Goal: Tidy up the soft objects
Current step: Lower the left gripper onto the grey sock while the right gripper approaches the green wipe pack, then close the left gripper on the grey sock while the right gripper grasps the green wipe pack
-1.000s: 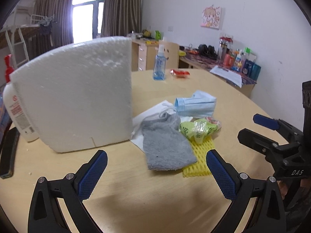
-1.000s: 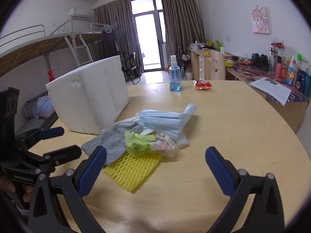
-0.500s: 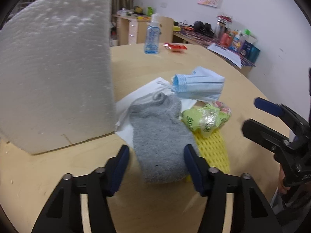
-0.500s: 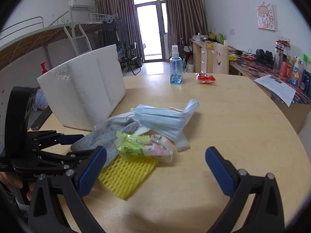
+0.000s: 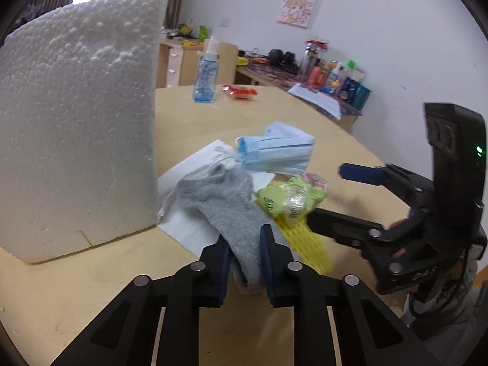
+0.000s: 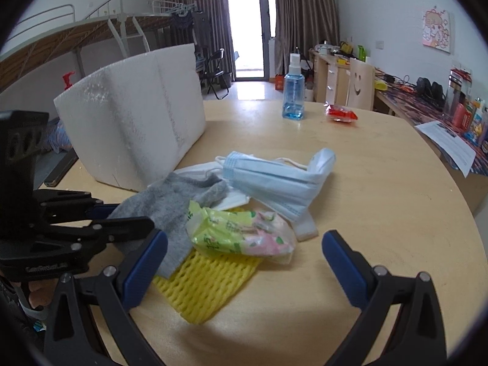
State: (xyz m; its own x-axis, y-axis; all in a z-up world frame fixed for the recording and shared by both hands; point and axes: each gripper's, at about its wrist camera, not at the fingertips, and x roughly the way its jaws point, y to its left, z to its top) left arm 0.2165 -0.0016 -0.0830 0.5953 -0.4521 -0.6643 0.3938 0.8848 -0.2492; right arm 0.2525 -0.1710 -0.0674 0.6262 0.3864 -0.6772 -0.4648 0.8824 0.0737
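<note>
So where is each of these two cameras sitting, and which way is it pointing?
Left wrist: rides on the left gripper, low over the table, looking along its fingers, which pinch the grey sock; the foam box fills its left, the right gripper enters from the right.
Right wrist: rides on the right gripper, looking across the pile toward the balcony door; its fingers spread wide, the left gripper at far left.
Shared: sock, blue face masks, snack bag, yellow foam net, spray bottle.

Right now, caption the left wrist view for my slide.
Left gripper shut on grey knitted sock beside white foam block; right gripper open nearby.
</note>
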